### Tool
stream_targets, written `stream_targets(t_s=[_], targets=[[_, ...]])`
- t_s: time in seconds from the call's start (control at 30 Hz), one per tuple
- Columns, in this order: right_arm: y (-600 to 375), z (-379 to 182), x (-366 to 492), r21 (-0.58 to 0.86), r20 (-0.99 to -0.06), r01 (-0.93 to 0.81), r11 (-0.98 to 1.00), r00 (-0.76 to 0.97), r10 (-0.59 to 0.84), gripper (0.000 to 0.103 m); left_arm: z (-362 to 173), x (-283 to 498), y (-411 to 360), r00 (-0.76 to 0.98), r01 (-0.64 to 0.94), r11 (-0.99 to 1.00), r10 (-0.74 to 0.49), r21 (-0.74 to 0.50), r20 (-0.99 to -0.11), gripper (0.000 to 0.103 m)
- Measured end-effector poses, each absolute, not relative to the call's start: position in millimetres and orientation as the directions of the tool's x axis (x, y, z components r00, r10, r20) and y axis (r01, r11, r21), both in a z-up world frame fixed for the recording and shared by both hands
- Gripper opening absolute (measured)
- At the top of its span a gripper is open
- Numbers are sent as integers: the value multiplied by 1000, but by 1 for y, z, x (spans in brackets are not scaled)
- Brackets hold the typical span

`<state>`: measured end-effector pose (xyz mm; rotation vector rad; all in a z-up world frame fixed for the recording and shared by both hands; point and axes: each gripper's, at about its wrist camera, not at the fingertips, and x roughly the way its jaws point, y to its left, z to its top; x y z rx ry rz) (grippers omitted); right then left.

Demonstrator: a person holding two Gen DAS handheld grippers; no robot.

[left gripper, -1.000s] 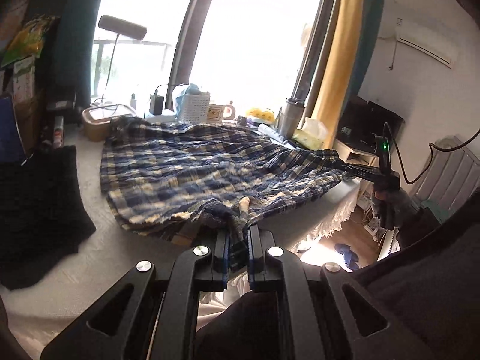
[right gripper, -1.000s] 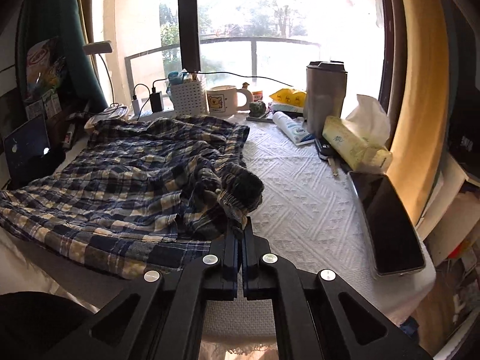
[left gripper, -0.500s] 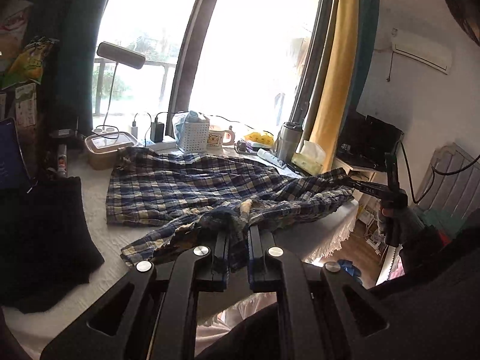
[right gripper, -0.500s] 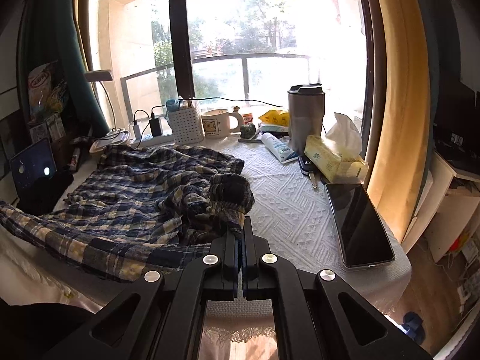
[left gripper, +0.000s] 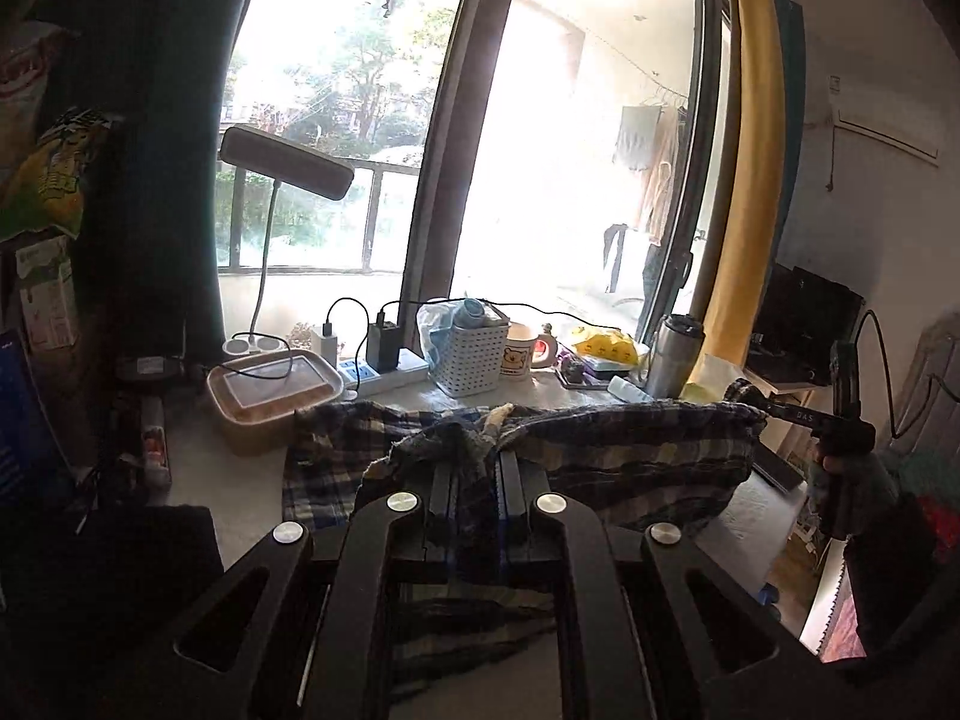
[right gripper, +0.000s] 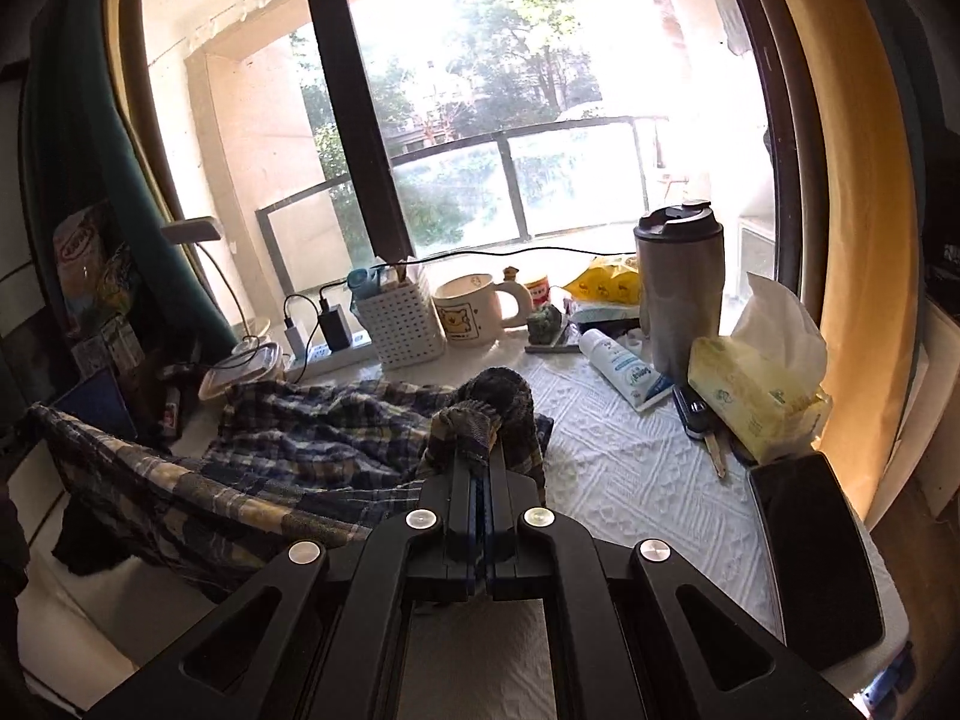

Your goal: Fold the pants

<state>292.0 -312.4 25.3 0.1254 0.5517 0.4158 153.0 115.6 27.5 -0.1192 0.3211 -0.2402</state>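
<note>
The blue and cream plaid pants (left gripper: 630, 450) hang lifted between both grippers, with their far part still lying on the white table cover (right gripper: 636, 468). My left gripper (left gripper: 477, 450) is shut on a bunched edge of the pants at the lower middle of the left wrist view. My right gripper (right gripper: 480, 450) is shut on another gathered corner of the pants (right gripper: 288, 450), which sag to the left. In the left wrist view the right gripper (left gripper: 762, 405) shows at the far right, pinching the cloth's other end, held by a gloved hand (left gripper: 840, 468).
Along the window stand a white basket (right gripper: 408, 324), a bear mug (right gripper: 474, 306), a steel tumbler (right gripper: 681, 300), a tissue pack (right gripper: 756, 384), a tube (right gripper: 624, 366), a power strip (left gripper: 384, 372) and a lidded box (left gripper: 270, 387). A dark tablet (right gripper: 810, 552) lies at the table's right edge. Dark cloth (left gripper: 120, 570) lies left.
Both grippers have risen and drawn back, lifting the near edge of the pants off the table. The cloth now hangs stretched between them instead of lying spread flat.
</note>
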Motion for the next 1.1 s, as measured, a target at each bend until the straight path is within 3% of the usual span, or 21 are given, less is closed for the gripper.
stream_targets(t_s=[0.37, 0.73, 0.77, 0.8, 0.83, 0.9, 1.0, 1.07, 1.1], targets=[[-286, 3, 402, 311, -570, -256, 915, 720, 395, 1, 1, 286, 153, 890, 153, 963, -231, -221, -393, 7], [-251, -36, 486, 289, -660, -178, 941, 675, 330, 1, -41, 379, 179, 846, 81, 967, -195, -242, -495, 12], [-248, -39, 492, 282, -667, -174, 943, 671, 324, 1, -44, 383, 180, 842, 73, 967, -192, -245, -504, 15], [-245, -42, 497, 271, -673, -168, 948, 670, 312, 1, -45, 385, 182, 844, 53, 969, -172, -240, -507, 30], [-244, -45, 502, 262, -681, -161, 952, 667, 301, 1, -45, 385, 185, 849, 39, 970, -160, -242, -504, 54], [-244, -49, 509, 261, -687, -157, 952, 663, 298, 2, -40, 381, 194, 863, 27, 963, -158, -269, -479, 78], [-246, -46, 512, 266, -676, -171, 949, 669, 310, 5, -31, 369, 205, 874, -4, 965, -124, -261, -470, 86], [-247, -38, 506, 243, -657, -182, 953, 691, 300, 17, -28, 359, 209, 875, -17, 966, -110, -257, -472, 88], [-249, -33, 503, 230, -646, -182, 956, 706, 290, 48, -28, 352, 209, 870, -24, 967, -104, -252, -482, 88]])
